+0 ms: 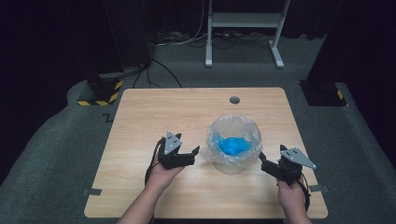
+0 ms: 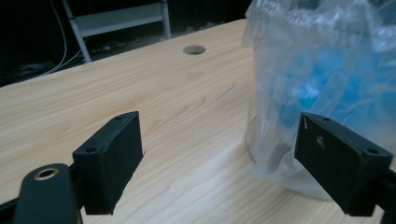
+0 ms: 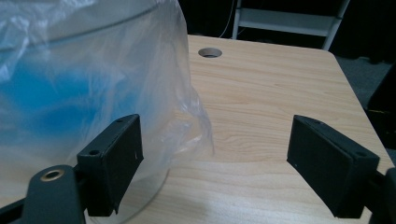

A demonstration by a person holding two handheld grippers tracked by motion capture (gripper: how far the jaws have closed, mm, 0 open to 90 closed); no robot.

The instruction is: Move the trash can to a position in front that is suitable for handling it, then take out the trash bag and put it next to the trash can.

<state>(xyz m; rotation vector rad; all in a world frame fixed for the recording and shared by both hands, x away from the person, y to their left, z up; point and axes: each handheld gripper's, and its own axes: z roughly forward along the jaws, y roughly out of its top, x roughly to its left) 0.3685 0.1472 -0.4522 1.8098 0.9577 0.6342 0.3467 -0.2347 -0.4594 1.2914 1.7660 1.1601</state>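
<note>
A clear round bin point(image 1: 233, 142) lined with a thin plastic bag point(image 2: 322, 70) stands at the middle of the wooden table point(image 1: 154, 112). Something blue point(image 1: 235, 145) lies inside it, blurred behind the bag point(image 3: 70, 93). My left gripper point(image 1: 195, 154) sits just left of the bin, open, with its right jaw close to the bag. The left gripper point(image 2: 219, 158) holds nothing. My right gripper point(image 1: 262, 161) sits just right of the bin, open and empty, and the right gripper point(image 3: 215, 165) has its left jaw next to the bag's loose edge.
A round cable hole point(image 1: 234, 100) is in the table near its far edge. Beyond the table stand a white metal frame point(image 1: 243, 21), loose cables point(image 1: 159, 70) on the grey floor, and two black stands with yellow-striped bases point(image 1: 100, 91).
</note>
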